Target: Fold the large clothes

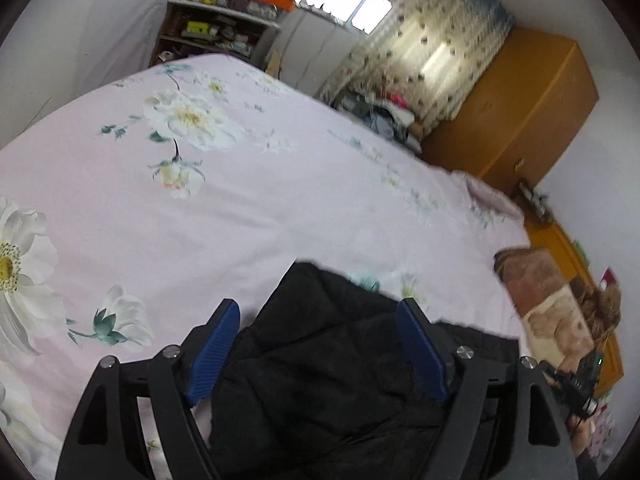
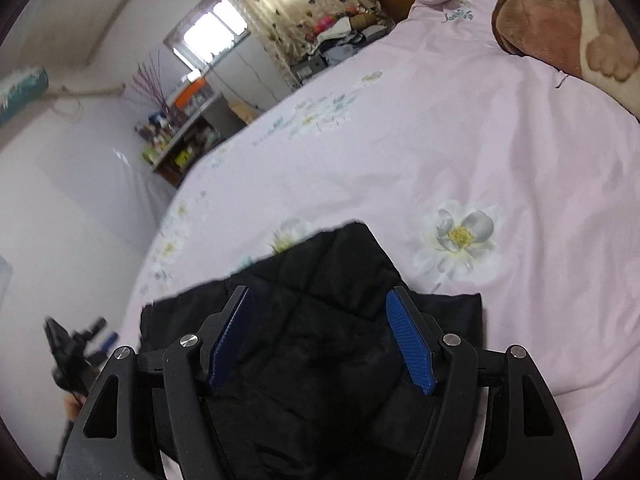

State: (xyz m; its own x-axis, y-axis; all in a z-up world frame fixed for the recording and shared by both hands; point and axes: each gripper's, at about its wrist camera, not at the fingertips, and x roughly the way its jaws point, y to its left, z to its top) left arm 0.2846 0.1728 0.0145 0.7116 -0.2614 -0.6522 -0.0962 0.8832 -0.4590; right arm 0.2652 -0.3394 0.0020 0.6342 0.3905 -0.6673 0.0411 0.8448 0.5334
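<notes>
A black quilted garment (image 1: 320,364) lies folded on the pink flowered bedsheet (image 1: 248,200), near the bed's front edge. My left gripper (image 1: 318,312) hovers over it, open, its blue pads (image 1: 214,354) wide apart and clear of the cloth. In the right wrist view the same black garment (image 2: 320,360) lies under my right gripper (image 2: 320,300), also open, with nothing pressed between its blue pads (image 2: 410,344). The right gripper shows at the right edge of the left wrist view (image 1: 580,384), the left gripper at the left edge of the right wrist view (image 2: 76,344).
A brown plush blanket (image 1: 548,304) lies at the bed's right end. An orange wooden wardrobe (image 1: 520,112), a patterned curtain (image 1: 432,60), a cluttered shelf (image 1: 216,28) and a pile of clothes (image 1: 380,112) stand beyond the bed. White walls close in on the left.
</notes>
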